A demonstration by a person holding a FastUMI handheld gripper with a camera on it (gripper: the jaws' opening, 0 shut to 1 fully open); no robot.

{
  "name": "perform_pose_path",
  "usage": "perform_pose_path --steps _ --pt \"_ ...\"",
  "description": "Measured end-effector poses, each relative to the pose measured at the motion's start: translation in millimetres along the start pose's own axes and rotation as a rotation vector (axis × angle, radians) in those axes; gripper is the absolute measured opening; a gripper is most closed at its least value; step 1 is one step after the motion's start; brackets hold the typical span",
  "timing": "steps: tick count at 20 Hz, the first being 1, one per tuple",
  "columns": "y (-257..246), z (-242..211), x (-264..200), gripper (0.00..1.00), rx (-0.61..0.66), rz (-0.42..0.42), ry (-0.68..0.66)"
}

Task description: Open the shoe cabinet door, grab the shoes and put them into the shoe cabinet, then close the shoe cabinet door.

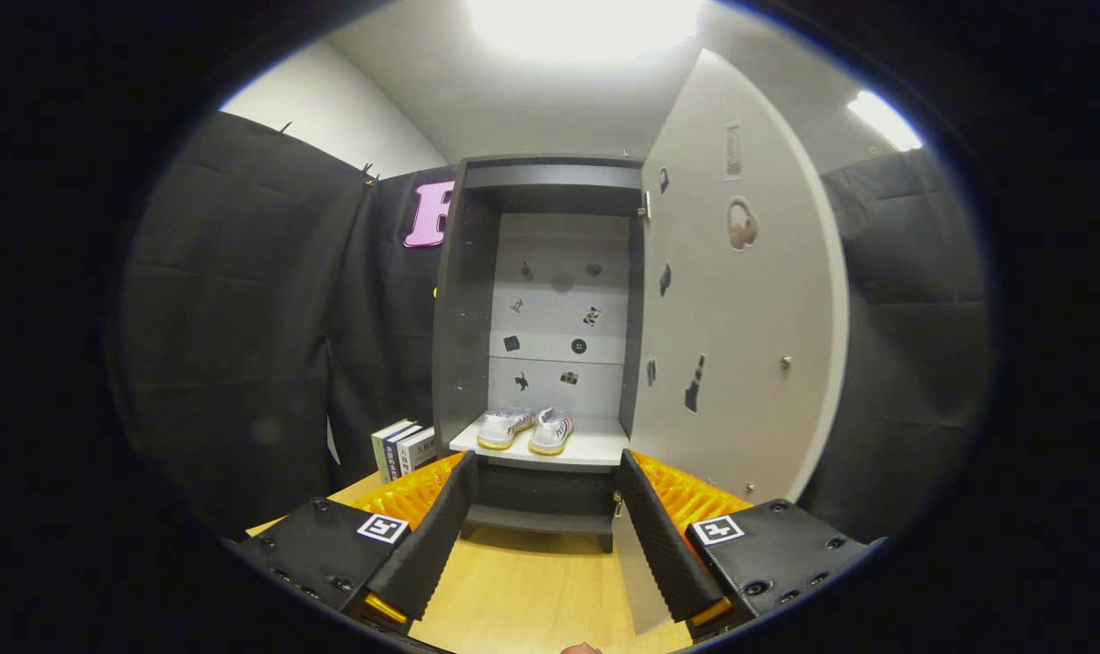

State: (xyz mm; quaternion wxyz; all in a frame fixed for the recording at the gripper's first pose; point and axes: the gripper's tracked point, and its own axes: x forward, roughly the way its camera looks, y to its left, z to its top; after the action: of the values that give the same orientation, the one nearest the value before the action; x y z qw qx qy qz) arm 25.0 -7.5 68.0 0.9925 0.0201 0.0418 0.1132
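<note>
The shoes (524, 429) sit side by side on the pale shelf (595, 449) inside the cabinet (463, 309), toes turned toward you, the two touching or nearly so. They lie toward the left half of that shelf, with bare shelf to their right. Behind them, the cabinet's back panel (559, 304) carries a scatter of small dark stickers. Below the shelf the cabinet has a dark lower compartment, and its feet stand on the desk (531, 581).

The door (740, 300) is swung wide open on the cabinet's right side, hinged at the cabinet's right edge, its inner face turned toward you. It bears several stickers and a small knob (786, 362) near its free edge.

Left of the cabinet, a few books (402, 449) stand upright on the desk, close to the cabinet's left wall. Black cloth hangs behind and to both sides of the cabinet.

Your gripper (544, 518) is held back from the cabinet, over the desk, aimed straight at the lower compartment. Its fingers (427, 540) are spread wide and hold nothing; the cabinet's base shows between them, and the shoes lie beyond and above the tips. Neither finger touches the cabinet or the door.
</note>
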Motion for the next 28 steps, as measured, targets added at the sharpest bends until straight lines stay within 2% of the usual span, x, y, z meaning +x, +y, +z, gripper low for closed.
perform_pose_path --steps 7,13,22,28 --pt "-41.0 21.2 -49.8 0.97 0.022 0.060 -0.007" --pt "-104.9 26.4 -68.4 0.97 0.066 0.021 -0.016" --pt "-209.3 8.4 -40.1 0.97 0.084 -0.131 0.004" --pt "-235.9 -19.8 9.0 0.97 0.133 -0.146 0.062"
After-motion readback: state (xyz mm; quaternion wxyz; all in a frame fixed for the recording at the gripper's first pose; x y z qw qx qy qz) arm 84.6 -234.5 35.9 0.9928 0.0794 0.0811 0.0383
